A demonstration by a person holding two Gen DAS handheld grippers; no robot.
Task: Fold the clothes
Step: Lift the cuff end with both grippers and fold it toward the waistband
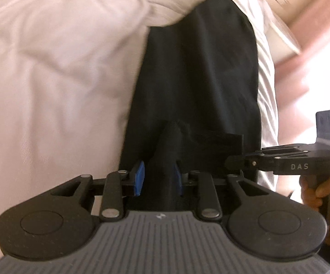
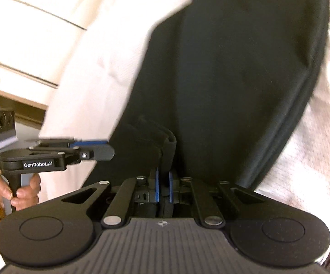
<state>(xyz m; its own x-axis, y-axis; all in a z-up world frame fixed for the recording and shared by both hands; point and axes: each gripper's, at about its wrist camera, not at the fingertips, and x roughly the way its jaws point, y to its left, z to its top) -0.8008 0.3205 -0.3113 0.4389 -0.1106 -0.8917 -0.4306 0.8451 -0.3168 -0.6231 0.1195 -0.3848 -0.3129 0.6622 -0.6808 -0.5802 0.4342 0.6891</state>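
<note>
Left wrist view: the left gripper (image 1: 158, 178) is clamping a bunched fold of a black garment (image 1: 199, 80) between its blue pads (image 1: 139, 178), the dark cloth running forward from the jaws over a white bedsheet (image 1: 50, 80) that is rumpling up against the garment's far end. At the right edge, the right gripper (image 1: 235, 162) is reaching in sideways, its tip touching the garment's near right corner; from this side its jaws cannot be read. A hand (image 1: 317, 194) is gripping its handle.

Right wrist view: the right gripper (image 2: 163, 187) is pinching a thick rolled hem of the same black garment (image 2: 233, 68), its blue pads (image 2: 157, 185) pressing close together on the cloth. The garment is spreading forward and to the right over the white bedsheet (image 2: 96, 80). At left, the left gripper (image 2: 103, 153) is pointing in toward the garment's edge, with a hand (image 2: 23, 191) wrapping its handle. A pale panelled surface (image 2: 16, 34) is showing at upper left, blurred.
</note>
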